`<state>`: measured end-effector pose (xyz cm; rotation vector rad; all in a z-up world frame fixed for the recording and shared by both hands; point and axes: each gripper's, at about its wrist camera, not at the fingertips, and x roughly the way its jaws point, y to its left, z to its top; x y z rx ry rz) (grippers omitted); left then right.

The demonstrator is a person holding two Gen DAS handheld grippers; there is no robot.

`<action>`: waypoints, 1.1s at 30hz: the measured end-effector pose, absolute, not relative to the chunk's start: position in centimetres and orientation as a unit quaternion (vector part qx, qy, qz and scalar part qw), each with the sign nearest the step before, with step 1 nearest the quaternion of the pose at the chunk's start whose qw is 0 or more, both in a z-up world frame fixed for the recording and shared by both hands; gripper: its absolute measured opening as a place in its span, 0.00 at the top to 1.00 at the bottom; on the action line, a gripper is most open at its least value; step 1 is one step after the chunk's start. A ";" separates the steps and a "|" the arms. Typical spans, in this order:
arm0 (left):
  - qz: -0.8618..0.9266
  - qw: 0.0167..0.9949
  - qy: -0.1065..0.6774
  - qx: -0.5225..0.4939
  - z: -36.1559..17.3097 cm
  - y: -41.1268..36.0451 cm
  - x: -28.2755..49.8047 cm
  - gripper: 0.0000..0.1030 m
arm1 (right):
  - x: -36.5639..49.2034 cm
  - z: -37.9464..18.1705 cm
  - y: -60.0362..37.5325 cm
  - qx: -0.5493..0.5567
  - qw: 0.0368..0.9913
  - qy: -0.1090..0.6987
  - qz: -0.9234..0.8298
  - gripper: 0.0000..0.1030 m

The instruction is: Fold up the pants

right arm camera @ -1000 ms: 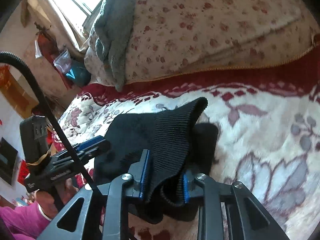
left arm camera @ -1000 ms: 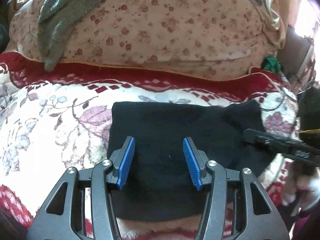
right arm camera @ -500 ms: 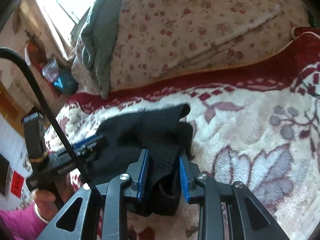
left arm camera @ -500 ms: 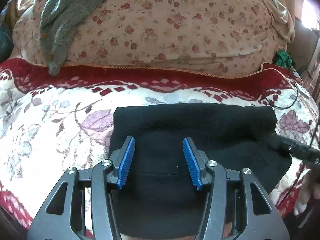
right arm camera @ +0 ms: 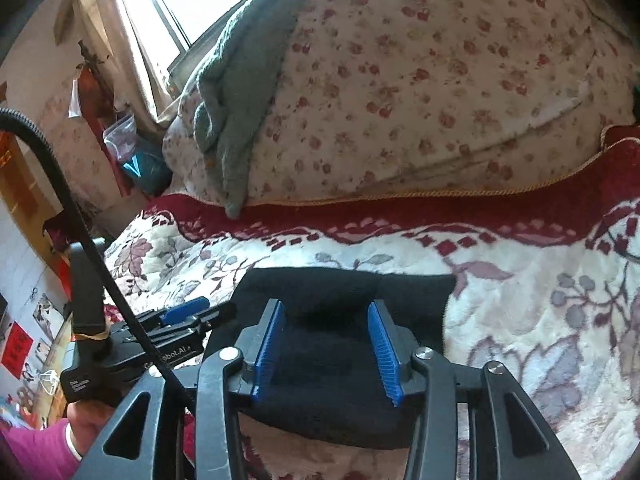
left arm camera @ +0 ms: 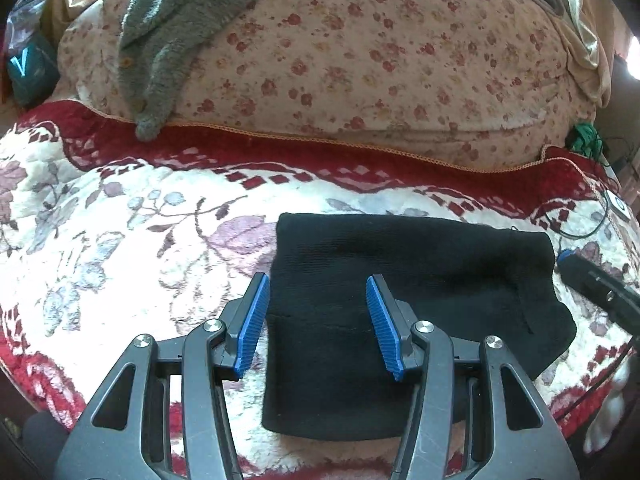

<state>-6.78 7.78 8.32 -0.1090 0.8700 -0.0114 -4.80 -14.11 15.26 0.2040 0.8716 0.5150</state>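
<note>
The black pants [left arm camera: 400,280] lie folded into a flat rectangle on the floral bedspread [left arm camera: 120,240]. My left gripper [left arm camera: 320,320] is open and empty, its blue pads above the left part of the fold. My right gripper [right arm camera: 326,350] is open and empty over the near edge of the pants [right arm camera: 344,344]. The left gripper [right arm camera: 168,332] also shows at the left of the right wrist view. The right gripper's tip [left arm camera: 592,288] shows at the right edge of the left wrist view, beside the pants.
A large flowered quilt [left arm camera: 380,60] is piled at the back, with a grey-green towel [left arm camera: 180,20] draped over it. A black cable [right arm camera: 80,220] crosses the left of the right wrist view. A window [right arm camera: 180,0] is at the far left.
My right gripper held the ribbed end of the pants, laid it down on the fold, and opened. The pants now lie flat. The left gripper stayed open and shifted slightly.
</note>
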 end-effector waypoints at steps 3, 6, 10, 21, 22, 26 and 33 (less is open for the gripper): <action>-0.001 0.906 0.419 -0.052 8.5 8.1 -7.0 0.51 | -4.9 14.7 -13.6 0.090 0.868 0.423 0.246 0.50; 0.002 0.906 0.421 -0.053 8.4 8.3 -7.1 0.51 | -4.9 14.4 -13.5 0.085 0.866 0.429 0.243 0.50; 0.003 0.905 0.422 -0.051 8.3 8.4 -7.2 0.51 | -4.8 13.9 -13.5 0.075 0.865 0.436 0.237 0.49; -0.003 0.902 0.428 -0.065 7.6 10.0 -7.4 0.51 | -4.6 12.9 -16.8 0.101 0.865 0.441 0.216 0.25; -0.002 0.901 0.429 -0.068 7.4 10.4 -7.4 0.51 | -4.5 12.6 -17.1 0.106 0.861 0.448 0.216 0.25; 0.010 0.897 0.437 -0.069 6.6 11.9 -7.3 0.51 | -3.8 10.7 -18.3 0.131 0.843 0.476 0.213 0.25; 0.007 0.894 0.438 -0.092 5.8 13.3 -7.1 0.44 | -2.4 7.4 -18.4 0.198 0.802 0.509 0.243 0.22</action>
